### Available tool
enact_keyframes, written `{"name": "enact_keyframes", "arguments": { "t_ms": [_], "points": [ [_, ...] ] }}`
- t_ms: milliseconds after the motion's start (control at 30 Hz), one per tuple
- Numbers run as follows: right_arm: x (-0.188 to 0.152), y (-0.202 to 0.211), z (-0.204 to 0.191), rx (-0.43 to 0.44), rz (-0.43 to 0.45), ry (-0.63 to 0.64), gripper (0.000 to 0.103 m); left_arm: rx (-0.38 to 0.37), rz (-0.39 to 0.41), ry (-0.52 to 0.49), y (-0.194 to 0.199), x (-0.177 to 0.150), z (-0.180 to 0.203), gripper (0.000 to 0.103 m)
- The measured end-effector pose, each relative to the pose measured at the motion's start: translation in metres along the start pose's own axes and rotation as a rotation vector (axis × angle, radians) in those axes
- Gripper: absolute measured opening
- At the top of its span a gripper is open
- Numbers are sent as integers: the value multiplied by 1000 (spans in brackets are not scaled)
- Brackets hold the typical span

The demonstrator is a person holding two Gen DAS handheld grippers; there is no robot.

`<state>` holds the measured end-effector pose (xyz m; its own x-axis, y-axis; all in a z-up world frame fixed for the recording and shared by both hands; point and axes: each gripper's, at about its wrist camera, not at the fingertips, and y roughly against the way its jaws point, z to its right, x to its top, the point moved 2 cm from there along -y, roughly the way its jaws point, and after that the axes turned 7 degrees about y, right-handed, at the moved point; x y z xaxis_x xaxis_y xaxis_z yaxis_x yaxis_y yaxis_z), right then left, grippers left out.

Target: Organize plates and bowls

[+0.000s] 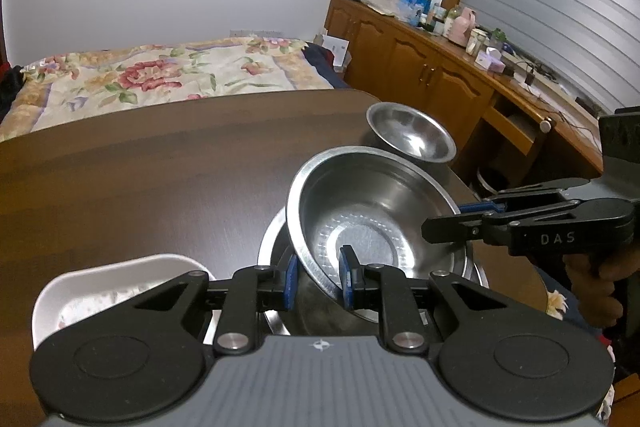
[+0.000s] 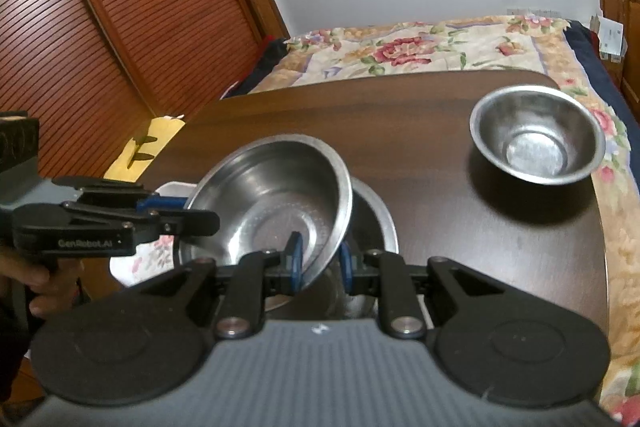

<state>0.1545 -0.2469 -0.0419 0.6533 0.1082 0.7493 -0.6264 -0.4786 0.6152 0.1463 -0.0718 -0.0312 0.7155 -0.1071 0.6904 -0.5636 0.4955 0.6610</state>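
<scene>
A medium steel bowl [image 1: 360, 211] [image 2: 272, 187] hangs tilted over a wider steel dish [image 1: 272, 239] [image 2: 380, 223] on the dark wooden table [image 1: 160, 167] [image 2: 420, 131]. My left gripper [image 1: 319, 277] [image 2: 200, 211] is shut on one side of the bowl's rim, its blue pads either side of the wall. My right gripper [image 2: 320, 259] [image 1: 444, 221] is shut on the opposite side of the rim. A white plate [image 1: 112, 287] [image 2: 148, 259] with a floral print lies beside the dish, partly hidden by the grippers. A small steel bowl [image 1: 412, 135] [image 2: 536, 147] stands upright near the table's far corner.
A bed with a floral quilt [image 1: 160, 75] [image 2: 400, 51] lies just past the table's far edge. A wooden cabinet [image 1: 420, 59] with cluttered items runs along one side; brown louvred doors [image 2: 100, 27] stand on the other. A hand [image 1: 600, 283] grips the right gripper's handle.
</scene>
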Motion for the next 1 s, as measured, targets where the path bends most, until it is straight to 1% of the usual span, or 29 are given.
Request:
{"name": "enact_keyframes", "arguments": {
  "t_ms": [167, 233, 300, 367, 567, 733, 1000],
  "points": [
    [-8, 2, -6, -8, 12, 13, 21, 21, 11, -32, 2, -9, 4, 22],
    [-11, 2, -9, -20, 21, 27, 21, 45, 21, -64, 2, -13, 8, 22],
    [-15, 1, -10, -32, 27, 34, 21, 83, 36, -101, 1, -19, 13, 22],
    [-18, -2, -12, -55, 30, 44, 21, 100, 40, -121, -2, -21, 14, 22],
    [-22, -4, -14, -97, 38, 79, 21, 113, 37, -139, -10, -25, 15, 22],
    [-24, -6, -22, -173, 44, 182, 21, 139, 35, -171, -17, -31, 20, 22],
    [-23, -7, -24, -196, 38, 231, 21, 142, 50, -157, -20, -32, 16, 22]
  ]
}}
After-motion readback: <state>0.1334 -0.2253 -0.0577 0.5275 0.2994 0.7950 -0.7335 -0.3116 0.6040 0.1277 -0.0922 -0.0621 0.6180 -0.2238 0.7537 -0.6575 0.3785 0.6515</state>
